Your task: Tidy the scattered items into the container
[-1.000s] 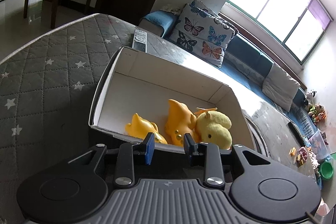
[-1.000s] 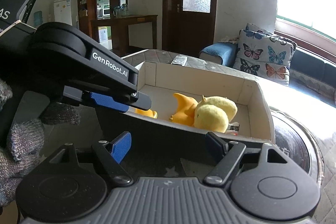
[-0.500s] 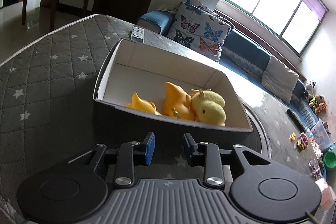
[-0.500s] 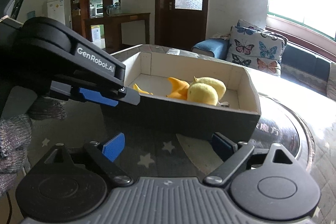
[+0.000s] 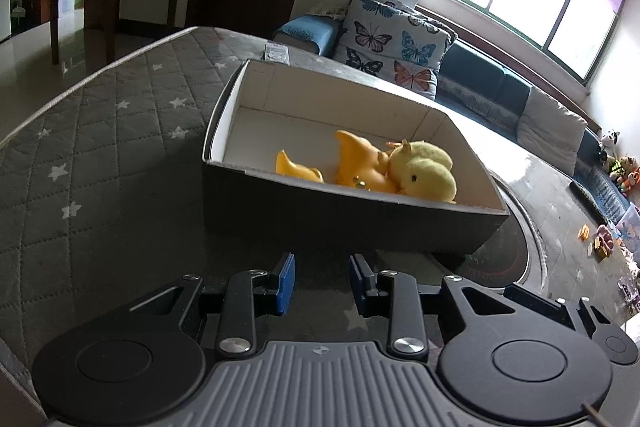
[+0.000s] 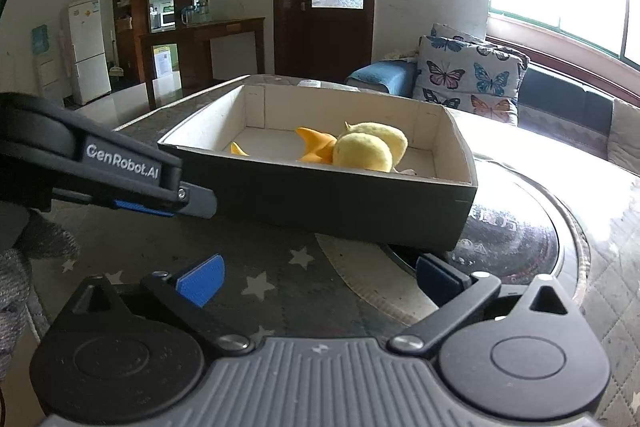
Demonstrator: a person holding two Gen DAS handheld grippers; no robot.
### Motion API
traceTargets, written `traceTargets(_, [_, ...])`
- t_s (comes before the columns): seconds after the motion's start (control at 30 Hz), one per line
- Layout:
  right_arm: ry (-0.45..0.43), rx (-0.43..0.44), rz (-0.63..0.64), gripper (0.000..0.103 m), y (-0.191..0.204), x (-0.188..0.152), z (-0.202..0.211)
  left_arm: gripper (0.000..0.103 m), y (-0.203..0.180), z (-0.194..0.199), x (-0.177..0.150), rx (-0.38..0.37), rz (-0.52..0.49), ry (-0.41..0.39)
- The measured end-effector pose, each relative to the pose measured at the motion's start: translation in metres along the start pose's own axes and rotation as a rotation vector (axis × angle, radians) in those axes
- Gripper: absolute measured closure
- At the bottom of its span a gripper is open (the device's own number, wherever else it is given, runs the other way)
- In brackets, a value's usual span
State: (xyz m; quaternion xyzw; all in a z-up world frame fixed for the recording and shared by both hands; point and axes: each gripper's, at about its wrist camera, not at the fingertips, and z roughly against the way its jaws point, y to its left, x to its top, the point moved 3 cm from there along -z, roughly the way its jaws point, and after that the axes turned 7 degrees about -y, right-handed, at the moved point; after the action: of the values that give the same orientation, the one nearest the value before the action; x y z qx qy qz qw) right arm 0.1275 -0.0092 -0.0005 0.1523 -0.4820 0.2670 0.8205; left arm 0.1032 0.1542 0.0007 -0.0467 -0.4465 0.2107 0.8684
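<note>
On the star-quilted table: a dark box with a pale inside stood well clear of both grippers, its near wall facing them.
Container contents: a yellow plush chick lay against an orange toy, with a smaller orange piece just beside them; all three sat low inside the box.
Box as seen from the right: the same box showed the plush chick resting by the orange toy near the middle of the floor.
Left gripper: empty, its blue pads set a narrow gap apart, hovering over the quilt short of the box wall.
Right gripper: empty, jaws spread wide, low over the table and short of the box.
Left gripper from the right camera: its arm crossed the view at the left, near the box's corner.
Stage, as a judgement: the visible toys were already in the box and no loose item showed on the table nearby, so the tidying looked nearly or wholly finished.
Doing the step well: back both grippers off level, keep them clear of the box rim so the light box is not nudged, and scan the quilt for stragglers.
Risk: a jaw catching the wall could slide the box across the smooth quilt.
</note>
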Motion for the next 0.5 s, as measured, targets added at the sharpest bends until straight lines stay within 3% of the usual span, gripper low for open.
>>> traceTargets(0.5, [0.019,-0.004,-0.021,0.000,-0.006,-0.003,-0.013,0.070,-0.004,-0.008,-0.008,0.048,-0.037,0.005])
